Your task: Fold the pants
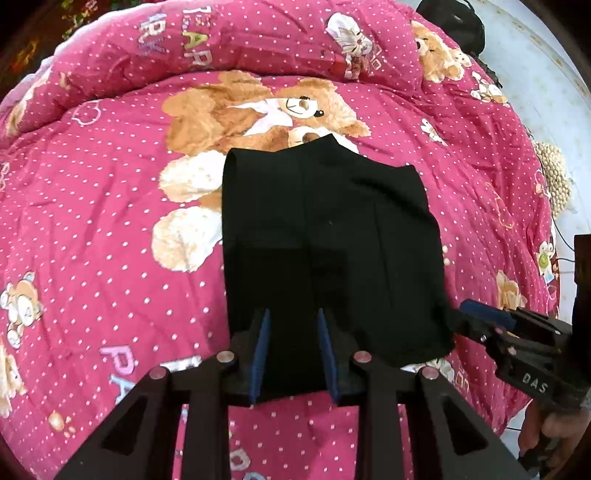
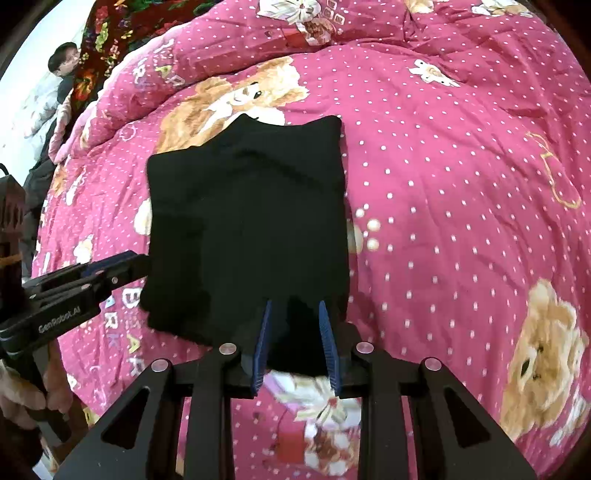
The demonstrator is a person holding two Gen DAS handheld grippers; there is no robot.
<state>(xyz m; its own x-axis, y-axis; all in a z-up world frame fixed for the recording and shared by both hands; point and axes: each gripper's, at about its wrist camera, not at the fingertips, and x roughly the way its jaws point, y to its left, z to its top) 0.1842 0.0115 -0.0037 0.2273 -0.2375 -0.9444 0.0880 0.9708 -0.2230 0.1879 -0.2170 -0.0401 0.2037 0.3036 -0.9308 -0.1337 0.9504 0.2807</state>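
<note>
The black pants lie folded into a rough rectangle on the pink bear-print quilt; they also show in the right wrist view. My left gripper is open, its blue-padded fingers straddling the near left edge of the pants. My right gripper is open, its fingers over the near right corner of the pants. The right gripper also shows in the left wrist view at the pants' right corner. The left gripper also shows in the right wrist view at their left edge.
The quilt covers the whole bed, bunched into a ridge at the far side. A person sits beyond the bed's far left. A dark bag and a beaded cushion lie off the right edge.
</note>
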